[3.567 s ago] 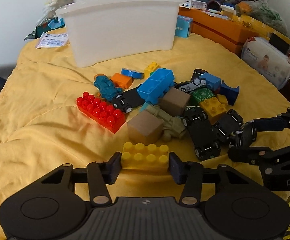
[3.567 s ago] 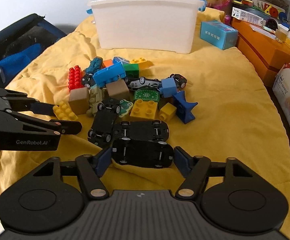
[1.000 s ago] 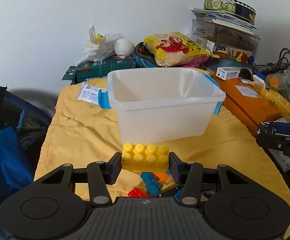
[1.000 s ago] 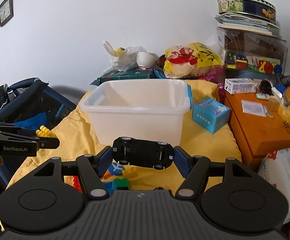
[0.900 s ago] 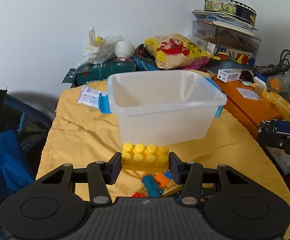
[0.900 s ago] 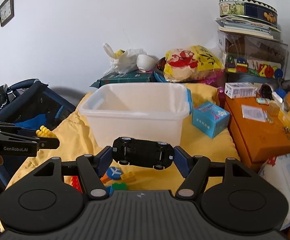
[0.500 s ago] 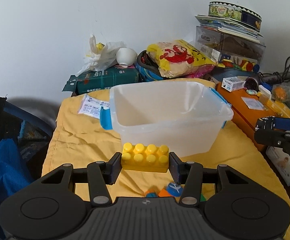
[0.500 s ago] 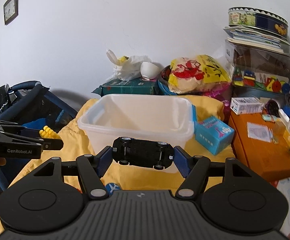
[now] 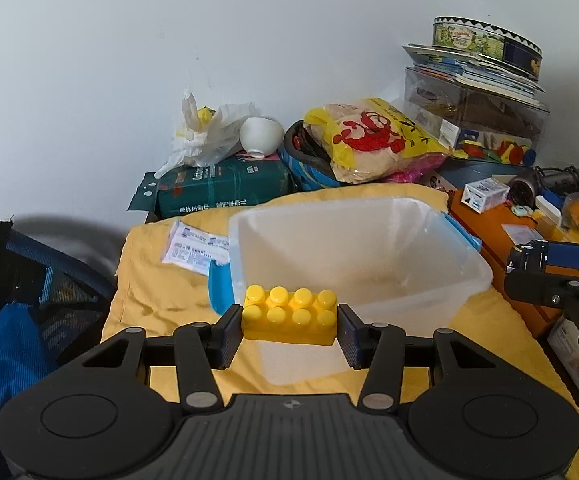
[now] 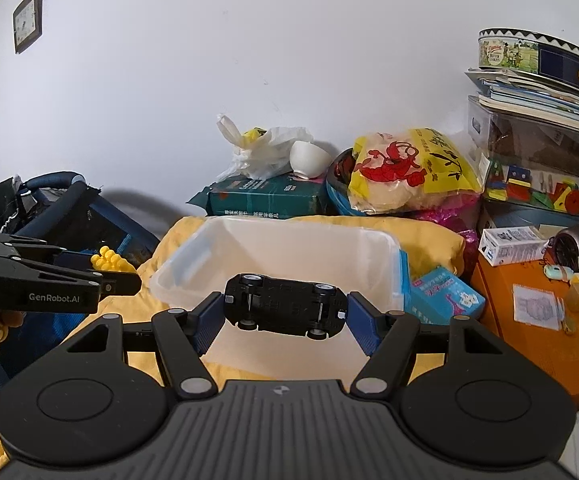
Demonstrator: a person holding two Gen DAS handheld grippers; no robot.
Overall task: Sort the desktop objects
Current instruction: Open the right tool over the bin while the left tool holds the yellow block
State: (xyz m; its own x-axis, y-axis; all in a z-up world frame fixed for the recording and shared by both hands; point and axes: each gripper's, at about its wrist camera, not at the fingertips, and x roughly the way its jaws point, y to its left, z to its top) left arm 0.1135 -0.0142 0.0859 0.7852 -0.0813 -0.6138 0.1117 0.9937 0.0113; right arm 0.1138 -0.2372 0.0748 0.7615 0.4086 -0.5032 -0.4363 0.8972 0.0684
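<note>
My left gripper (image 9: pixel 289 330) is shut on a yellow studded brick (image 9: pixel 290 314), studs up, held just before the near rim of the empty white plastic bin (image 9: pixel 477 276). My right gripper (image 10: pixel 285 316) is shut on a black toy car (image 10: pixel 285 310) turned belly-up, wheels showing, hanging in front of the same bin (image 10: pixel 385 240). In the right wrist view the left gripper (image 10: pixel 101 276) comes in from the left with the yellow brick (image 10: pixel 107 260) at its tip. In the left wrist view the right gripper's fingers (image 9: pixel 549 268) reach in from the right edge. The toy pile is hidden below both views.
The bin stands on a yellow cloth (image 9: pixel 149 280). Behind it lie a green carton (image 9: pixel 221 192), a white bag (image 9: pixel 209 136), a bowl (image 9: pixel 261 134) and a yellow snack bag (image 9: pixel 373 140). An orange box (image 10: pixel 529 320), a blue carton (image 10: pixel 445 296) and stacked boxes fill the right. A dark blue bag (image 10: pixel 61 208) sits left.
Both grippers have risen and moved toward the bin with brick and car still held. The bin looks larger and nearer, and the toy pile has dropped out of view below.
</note>
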